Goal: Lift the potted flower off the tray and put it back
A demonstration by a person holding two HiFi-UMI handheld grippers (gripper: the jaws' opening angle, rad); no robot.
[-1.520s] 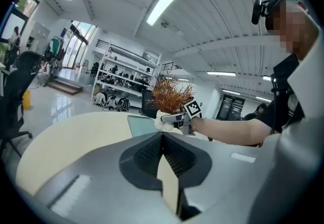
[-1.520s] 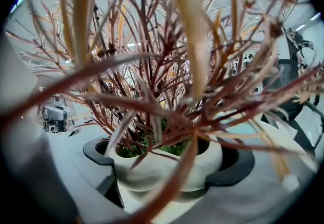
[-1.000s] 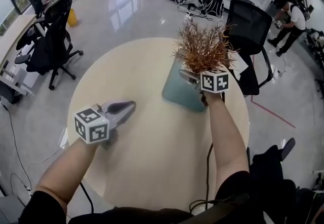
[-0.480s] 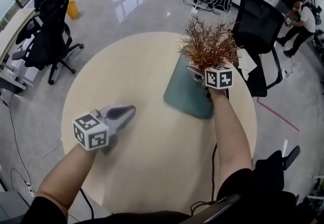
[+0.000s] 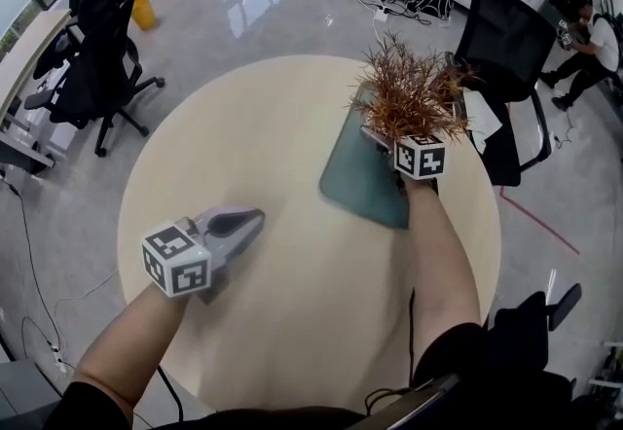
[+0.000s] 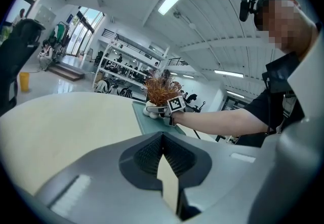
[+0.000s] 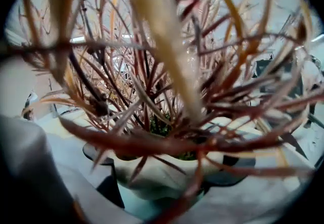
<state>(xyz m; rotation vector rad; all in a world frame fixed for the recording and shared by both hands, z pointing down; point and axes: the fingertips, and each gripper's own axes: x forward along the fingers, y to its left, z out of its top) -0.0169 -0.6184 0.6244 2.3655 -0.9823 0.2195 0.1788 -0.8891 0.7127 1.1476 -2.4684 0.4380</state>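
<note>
Barely anything has moved: the right tongs still grip the flower by its pot, on or just above the tray beneath them, while the left tongs stay closed and empty, so the lift seems pending.

**Handheld Grippers and Operator: Outward Appearance**

The left gripper and the right gripper each have a light grey moulded shell tapering to two jaws. On the left gripper, dark ribbed pads sit in a V-shaped recess. A white cube printed with black square markers is fitted at the rear of each unit. A thin black cable leaves the right gripper. The person wears a black short-sleeved top and a black head-mounted camera.
</note>
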